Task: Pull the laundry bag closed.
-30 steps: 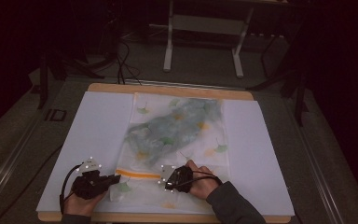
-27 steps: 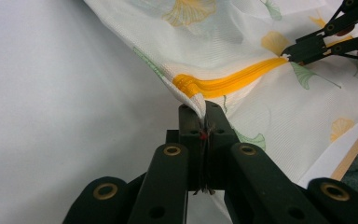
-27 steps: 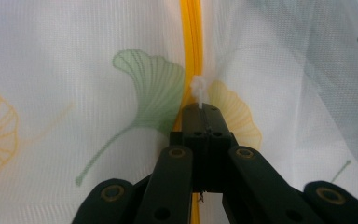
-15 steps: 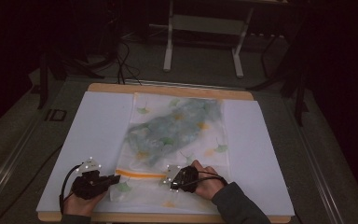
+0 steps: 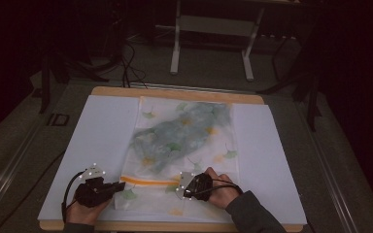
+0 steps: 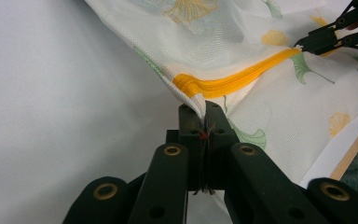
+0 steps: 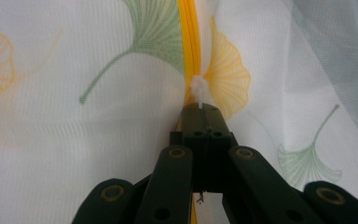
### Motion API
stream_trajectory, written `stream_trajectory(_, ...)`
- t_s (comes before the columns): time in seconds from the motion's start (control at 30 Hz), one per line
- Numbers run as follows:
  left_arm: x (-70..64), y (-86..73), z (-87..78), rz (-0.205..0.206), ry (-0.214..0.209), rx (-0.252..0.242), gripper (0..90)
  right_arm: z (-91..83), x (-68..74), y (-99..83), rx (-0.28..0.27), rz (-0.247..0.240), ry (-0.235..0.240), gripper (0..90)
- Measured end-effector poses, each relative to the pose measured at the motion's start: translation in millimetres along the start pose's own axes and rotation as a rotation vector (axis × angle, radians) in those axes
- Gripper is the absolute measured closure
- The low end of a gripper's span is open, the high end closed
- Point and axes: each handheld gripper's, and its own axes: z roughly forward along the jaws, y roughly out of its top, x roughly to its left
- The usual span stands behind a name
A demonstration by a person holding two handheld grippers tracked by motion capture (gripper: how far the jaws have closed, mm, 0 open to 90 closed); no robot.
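Mesh bag [image 5: 184, 145] flat on white sheet [image 5: 102, 141], orange zipper [image 5: 148, 181] at its 6 o'clock end. Left gripper [image 6: 200, 108] pinches bag fabric at zipper's 9 o'clock end; right gripper [image 7: 201, 108] pinches white zipper pull [image 7: 198, 88] toward 3 o'clock. Metal stand [image 5: 212, 43] at 12, well apart; nothing between.

Wooden table [image 5: 175, 92], white sheet [image 5: 97, 141], mesh bag [image 5: 184, 141]

The mesh bag [image 6: 279, 93] runs off the left gripper view's top and right edges, its greenish contents [image 5: 179, 133] blurred.
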Motion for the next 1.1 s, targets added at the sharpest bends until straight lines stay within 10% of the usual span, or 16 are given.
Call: stream_trajectory(1.1, -0.3, -2.0, -0.3, -0.010, -0.014, 0.002, 88.4, -10.5, -4.9, -29.9, 0.006, 0.054, -0.017, 90.0)
